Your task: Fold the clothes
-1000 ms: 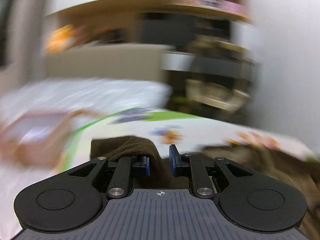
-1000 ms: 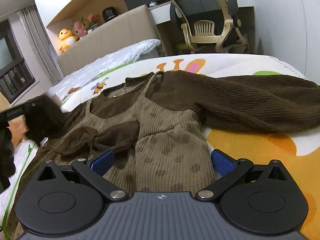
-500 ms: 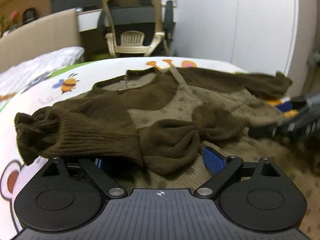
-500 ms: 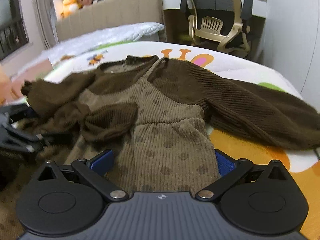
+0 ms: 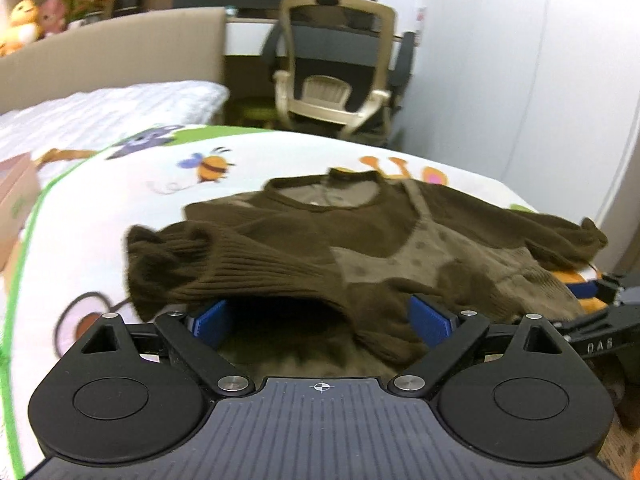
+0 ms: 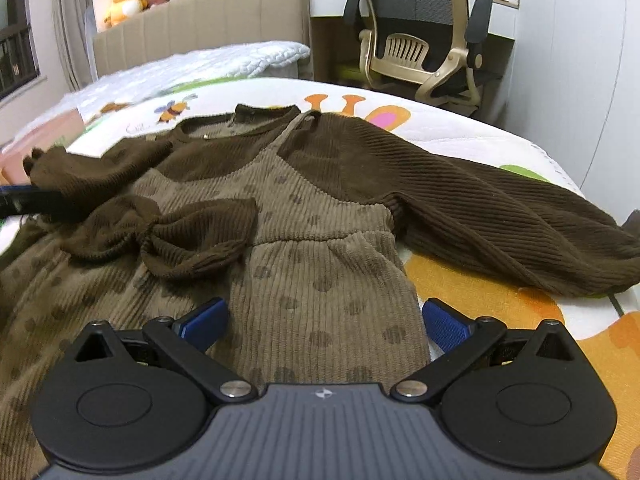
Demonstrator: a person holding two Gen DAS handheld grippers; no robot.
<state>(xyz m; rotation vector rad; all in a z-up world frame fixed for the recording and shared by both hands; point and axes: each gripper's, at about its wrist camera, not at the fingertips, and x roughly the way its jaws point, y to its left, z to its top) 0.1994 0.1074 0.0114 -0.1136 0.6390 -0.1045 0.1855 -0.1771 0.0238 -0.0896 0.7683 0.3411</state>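
A brown dress with dark ribbed sleeves and a tan dotted pinafore front lies flat on the cartoon-print bed sheet. Its left sleeve is folded across the chest, and the cuff rests on the tan front. That sleeve drapes over my left gripper, whose jaws stand wide open, the blue pads not pressing the cloth. The right sleeve stretches out to the right. My right gripper hovers open over the tan skirt with nothing held.
An office chair stands behind the bed's far edge. A beige headboard with plush toys is at the back left. A white quilt and a pink box lie on the left. A white wall is close on the right.
My left gripper went from shut on the dark sleeve to wide open, and the sleeve now lies folded over the dress. The right gripper shifted a little sideways, still open.
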